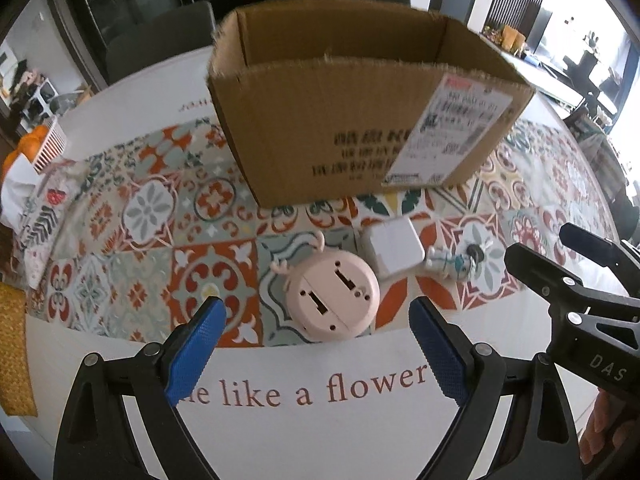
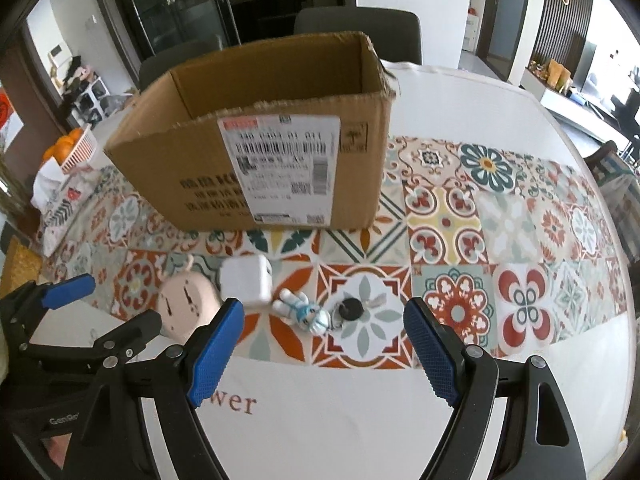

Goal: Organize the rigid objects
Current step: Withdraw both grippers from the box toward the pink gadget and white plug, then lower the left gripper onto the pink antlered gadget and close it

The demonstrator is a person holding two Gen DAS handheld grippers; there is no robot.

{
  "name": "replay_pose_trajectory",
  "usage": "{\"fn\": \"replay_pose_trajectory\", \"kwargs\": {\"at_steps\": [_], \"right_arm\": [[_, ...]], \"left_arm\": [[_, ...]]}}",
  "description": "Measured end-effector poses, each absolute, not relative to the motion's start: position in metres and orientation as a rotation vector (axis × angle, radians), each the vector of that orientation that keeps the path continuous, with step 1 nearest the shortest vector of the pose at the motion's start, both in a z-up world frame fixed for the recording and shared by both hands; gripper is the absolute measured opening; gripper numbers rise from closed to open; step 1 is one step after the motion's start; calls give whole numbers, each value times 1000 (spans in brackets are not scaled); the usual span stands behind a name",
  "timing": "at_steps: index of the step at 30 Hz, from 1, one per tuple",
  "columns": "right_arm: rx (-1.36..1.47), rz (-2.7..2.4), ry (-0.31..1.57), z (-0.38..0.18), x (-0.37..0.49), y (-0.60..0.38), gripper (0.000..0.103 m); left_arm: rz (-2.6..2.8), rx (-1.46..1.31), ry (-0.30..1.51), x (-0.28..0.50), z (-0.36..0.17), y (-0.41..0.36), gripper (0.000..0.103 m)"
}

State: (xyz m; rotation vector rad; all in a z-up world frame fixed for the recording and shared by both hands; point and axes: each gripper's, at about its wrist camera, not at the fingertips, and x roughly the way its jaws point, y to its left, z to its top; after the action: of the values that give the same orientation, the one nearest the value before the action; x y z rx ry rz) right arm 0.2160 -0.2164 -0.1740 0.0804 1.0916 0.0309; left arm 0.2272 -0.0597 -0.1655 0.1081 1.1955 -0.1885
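On the patterned surface (image 1: 132,208), in front of the open cardboard box (image 1: 360,132), lie 4 small rigid things. The pink round gadget (image 1: 333,294) looks light, smooth, hard: take it across its rim. At its 2 o'clock sits a white charger (image 1: 394,250), then a toy figure (image 2: 304,312). The left gripper (image 1: 316,332) and the right gripper (image 2: 324,334) have fingers spread wide, holding nothing.

Oranges (image 2: 64,146) in white basket (image 2: 82,152), chairs (image 2: 356,28)
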Motion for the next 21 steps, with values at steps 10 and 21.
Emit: {"fn": "replay_pose_trajectory", "kwargs": {"at_steps": [10, 21], "right_arm": [[58, 9, 1177, -199, 222, -220, 82], [44, -4, 1236, -219, 233, -221, 82]], "left_arm": [[-213, 87, 1296, 236, -203, -66, 93], [-207, 75, 1343, 251, -230, -73, 92]]}}
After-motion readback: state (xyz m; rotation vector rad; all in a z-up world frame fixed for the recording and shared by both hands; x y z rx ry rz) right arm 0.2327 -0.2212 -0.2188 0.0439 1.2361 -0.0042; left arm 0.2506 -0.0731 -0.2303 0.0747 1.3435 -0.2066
